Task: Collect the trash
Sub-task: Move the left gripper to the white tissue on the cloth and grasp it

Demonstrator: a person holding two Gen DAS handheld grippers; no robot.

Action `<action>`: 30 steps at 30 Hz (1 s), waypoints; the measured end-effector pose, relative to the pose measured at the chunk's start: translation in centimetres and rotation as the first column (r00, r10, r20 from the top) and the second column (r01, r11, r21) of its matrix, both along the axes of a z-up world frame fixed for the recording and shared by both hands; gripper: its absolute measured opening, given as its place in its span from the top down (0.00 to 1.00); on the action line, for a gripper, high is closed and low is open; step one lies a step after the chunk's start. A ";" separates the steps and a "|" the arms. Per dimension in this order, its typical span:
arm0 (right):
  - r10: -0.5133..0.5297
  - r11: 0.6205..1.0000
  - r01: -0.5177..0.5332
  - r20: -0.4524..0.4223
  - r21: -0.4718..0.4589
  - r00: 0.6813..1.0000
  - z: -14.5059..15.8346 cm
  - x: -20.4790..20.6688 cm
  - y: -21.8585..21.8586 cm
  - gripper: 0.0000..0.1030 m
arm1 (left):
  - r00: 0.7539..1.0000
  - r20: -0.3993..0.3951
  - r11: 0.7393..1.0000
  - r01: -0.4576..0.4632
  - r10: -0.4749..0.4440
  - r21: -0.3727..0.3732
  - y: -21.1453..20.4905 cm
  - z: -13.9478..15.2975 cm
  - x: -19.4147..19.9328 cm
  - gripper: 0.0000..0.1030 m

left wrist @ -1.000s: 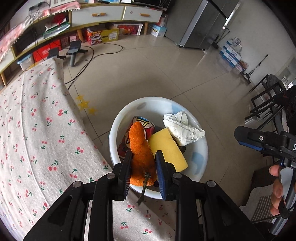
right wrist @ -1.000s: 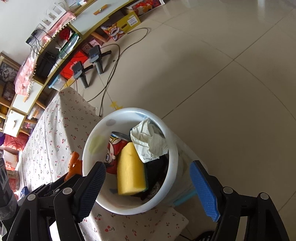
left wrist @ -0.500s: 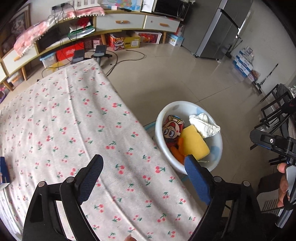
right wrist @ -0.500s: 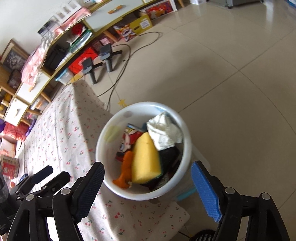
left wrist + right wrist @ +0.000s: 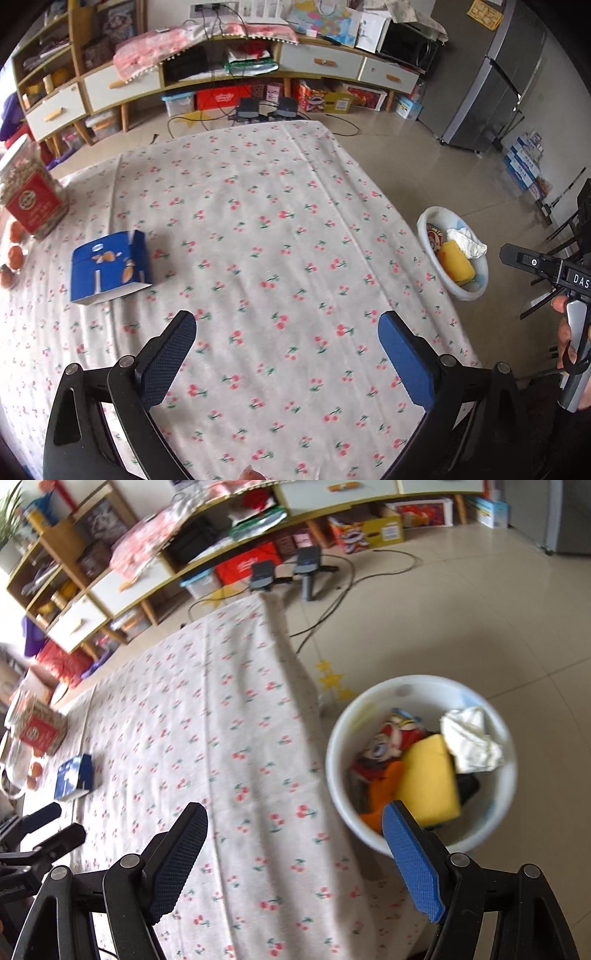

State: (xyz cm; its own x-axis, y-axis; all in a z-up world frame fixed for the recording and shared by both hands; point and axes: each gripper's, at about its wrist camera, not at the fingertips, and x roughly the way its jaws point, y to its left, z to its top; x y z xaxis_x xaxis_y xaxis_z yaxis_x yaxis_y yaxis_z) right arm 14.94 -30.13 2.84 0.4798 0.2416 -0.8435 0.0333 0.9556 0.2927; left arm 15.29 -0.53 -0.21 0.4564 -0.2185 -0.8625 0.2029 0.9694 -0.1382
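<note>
At the lower right of the right wrist view, a round white plastic basin (image 5: 511, 775) stands on the tiled floor just beside the edge of the table, whose white cloth is printed with small red cherries (image 5: 221, 738). It holds one yellow sponge block (image 5: 428, 779), one crumpled white paper wad (image 5: 471, 742), one orange peel-like scrap (image 5: 380, 788), one flattened wrapper with a red cartoon face (image 5: 388, 738) and something black under the sponge that is too hidden to name. In the left wrist view the same basin (image 5: 476, 291) sits small at the right edge of the frame. One piece of trash lies on the cloth: a blue cardboard box (image 5: 109, 267), flattened and open at one end, at the left of that frame. Above it, at the far left, stands one clear jar with a red label (image 5: 31, 195), with several small orange fruits (image 5: 14, 254) beside it. The left gripper (image 5: 286, 352) has its fingers spread wide over bare cloth, holding nothing. The right gripper (image 5: 295, 856) is likewise wide apart and empty.
</note>
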 end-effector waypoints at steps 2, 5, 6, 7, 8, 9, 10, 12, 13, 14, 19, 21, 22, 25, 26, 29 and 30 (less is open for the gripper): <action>0.039 0.999 -0.039 0.001 -0.005 0.999 -0.1 0.2 1.9 0.20 | 1.000 0.015 0.999 -0.023 0.023 0.022 2.1 0.0 -0.8 0.00; 0.093 0.996 -0.093 -0.002 -0.012 0.996 -0.5 0.6 4.4 0.20 | 0.998 0.011 0.997 -0.069 0.069 0.019 5.3 -0.8 -1.7 0.00; 0.109 0.994 -0.109 -0.006 -0.017 0.994 -0.8 0.7 5.3 0.20 | 0.996 0.000 0.996 -0.084 0.084 0.011 6.3 -1.3 -2.1 0.00; 0.123 0.992 -0.123 -0.013 -0.022 0.992 -1.1 0.8 6.1 0.20 | 0.995 -0.013 0.995 -0.098 0.098 0.008 7.4 -2.0 -2.2 0.00; 0.136 0.990 -0.137 -0.021 -0.028 0.990 -1.4 1.0 6.9 0.20 | 0.993 -0.028 0.993 -0.114 0.114 0.013 8.4 -2.7 -2.4 0.00; 0.147 0.988 -0.148 -0.029 -0.032 0.989 -1.7 1.1 7.5 0.20 | 0.990 -0.047 0.991 -0.130 0.131 0.023 9.2 -3.5 -2.6 0.00; 0.158 0.987 -0.159 -0.039 -0.035 0.987 -2.1 1.2 8.2 0.20 | 0.987 -0.074 0.989 -0.143 0.145 0.033 10.0 -4.1 -2.6 0.00; 0.177 0.983 -0.179 -0.057 -0.041 0.983 -2.7 1.5 9.6 0.20 | 0.983 -0.109 0.989 -0.146 0.148 0.024 11.1 -5.0 -3.2 0.00; 0.187 0.981 -0.190 -0.065 -0.042 0.980 -2.9 1.7 10.1 0.20 | 0.982 -0.116 0.989 -0.148 0.150 0.023 11.6 -5.2 -3.3 0.00; 0.197 0.979 -0.200 -0.069 -0.044 0.978 -3.2 1.8 10.7 0.20 | 0.980 -0.122 0.987 -0.155 0.158 0.032 12.1 -5.5 -3.5 0.00; 0.226 0.971 -0.231 -0.082 -0.057 0.971 -3.9 2.5 13.3 0.20 | 0.955 -0.197 0.975 -0.224 0.219 -0.003 14.6 -6.6 -3.8 0.11; 0.235 0.969 -0.241 -0.088 -0.057 0.968 -4.1 2.8 14.3 0.20 | 0.946 -0.237 0.971 -0.236 0.222 -0.034 15.1 -7.2 -4.0 0.16; 0.241 0.967 -0.247 -0.090 -0.058 0.966 -4.2 2.9 14.7 0.20 | 0.942 -0.253 0.970 -0.239 0.220 -0.045 15.2 -7.5 -4.0 0.21; 0.262 0.961 -0.269 -0.095 -0.061 0.960 -4.5 3.2 16.2 0.20 | 0.933 -0.281 0.966 -0.251 0.226 -0.058 15.6 -8.1 -4.2 0.33; 0.270 0.959 -0.277 -0.096 -0.063 0.958 -4.6 3.3 16.7 0.20 | 0.930 -0.287 0.964 -0.258 0.231 -0.062 15.7 -8.3 -4.2 0.35; 0.300 0.950 -0.306 -0.100 -0.063 0.949 -4.9 3.3 18.0 0.20 | 0.920 -0.305 0.958 -0.278 0.245 -0.071 16.1 -8.8 -4.3 0.47; 0.311 0.946 -0.318 -0.101 -0.058 0.945 -4.9 3.3 18.4 0.20 | 0.917 -0.308 0.956 -0.286 0.253 -0.068 16.4 -8.9 -4.3 0.56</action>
